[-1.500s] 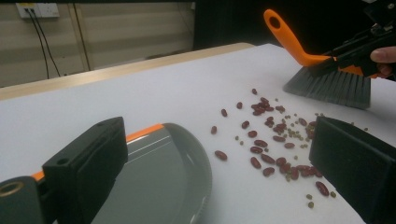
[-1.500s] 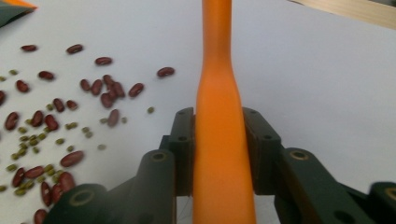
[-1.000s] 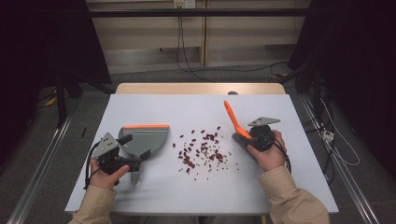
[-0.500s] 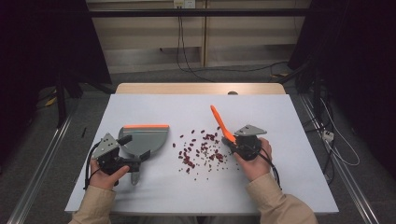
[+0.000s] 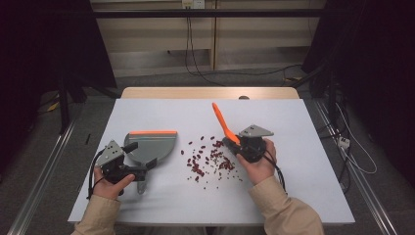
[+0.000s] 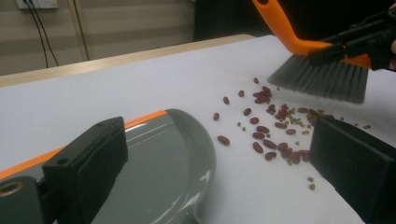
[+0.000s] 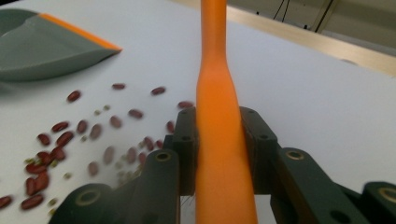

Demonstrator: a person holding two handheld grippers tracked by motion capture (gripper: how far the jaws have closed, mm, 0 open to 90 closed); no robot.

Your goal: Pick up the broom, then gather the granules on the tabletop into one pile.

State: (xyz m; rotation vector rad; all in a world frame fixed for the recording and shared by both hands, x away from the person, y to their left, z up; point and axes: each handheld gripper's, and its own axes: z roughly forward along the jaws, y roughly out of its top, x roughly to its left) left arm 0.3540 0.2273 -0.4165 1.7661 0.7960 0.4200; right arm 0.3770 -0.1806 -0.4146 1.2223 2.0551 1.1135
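Observation:
A pile of red beans (image 5: pixel 210 156) mixed with small green ones lies mid-table. My right gripper (image 5: pixel 230 143) is shut on the orange handle of a brush (image 5: pixel 222 122), at the right edge of the beans. In the right gripper view, both jaws clamp the handle (image 7: pixel 214 70). The brush's grey bristles (image 6: pixel 322 81) stand just behind the beans (image 6: pixel 271 126). A grey dustpan (image 5: pixel 151 142) with an orange lip lies to the left of the pile. My left gripper (image 5: pixel 139 157) rests at the pan, jaws wide apart; the right jaw stands clear of the dustpan (image 6: pixel 163 163).
The white table top (image 5: pixel 303 186) has free room on the right and at the back. A wooden strip (image 5: pixel 210 93) runs along its far edge. Cables hang behind the table and trail on the floor at the right.
My right hand has carried the brush leftward, up to the right side of the beans. The left hand and the dustpan have stayed put.

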